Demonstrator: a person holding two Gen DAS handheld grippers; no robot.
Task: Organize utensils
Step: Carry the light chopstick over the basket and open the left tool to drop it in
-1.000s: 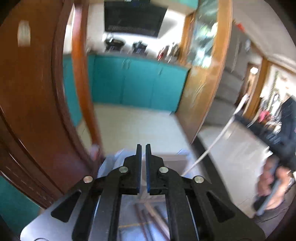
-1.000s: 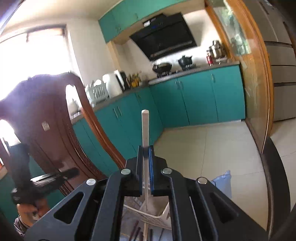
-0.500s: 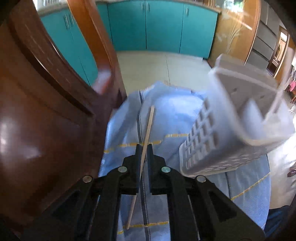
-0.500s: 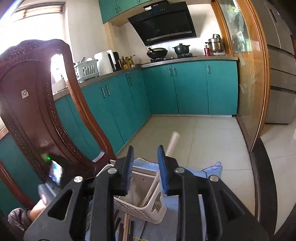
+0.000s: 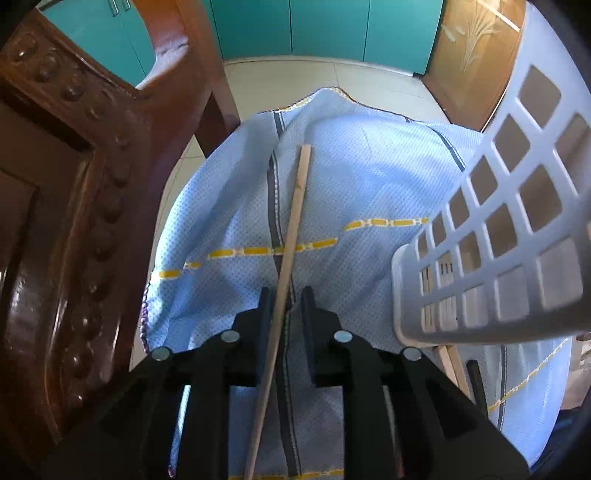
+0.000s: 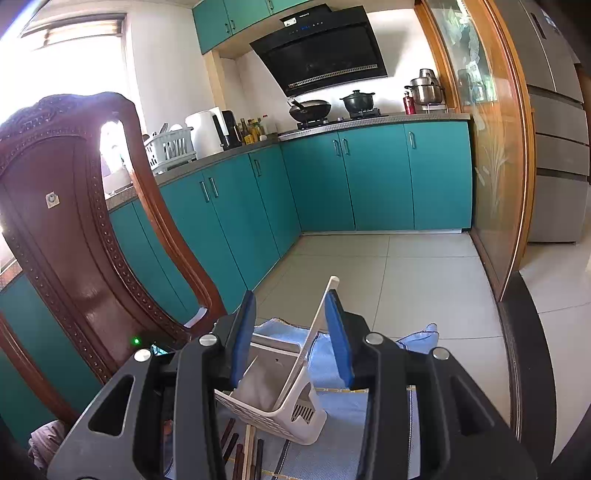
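Two wrist views are covered, left first.

Left wrist view: the left gripper is aimed down at a light blue cloth with yellow dashed lines and dark stripes. Its jaws stand narrowly apart. A pale wooden chopstick runs between them, from the cloth's far end back under the gripper body. It lies close against the left finger, but whether the pads actually clamp it cannot be told, since a gap shows on the right-hand side. A white lattice basket fills the right of this view, tilted, with its perforated wall facing the camera. More sticks show just below its lower rim. A carved dark wooden chair back occupies the left side. Teal cabinets and pale floor tiles lie beyond the cloth.

Right wrist view: the right gripper has its jaws wide apart, blue pads visible, and nothing is clamped. A white utensil stands slanted inside the white basket, its top end rising between the jaws close to the right pad. The basket is tilted on the blue cloth. Several dark and pale chopsticks lie on the cloth just in front of the basket. The chair back is at left, and a range hood hangs above the stove.
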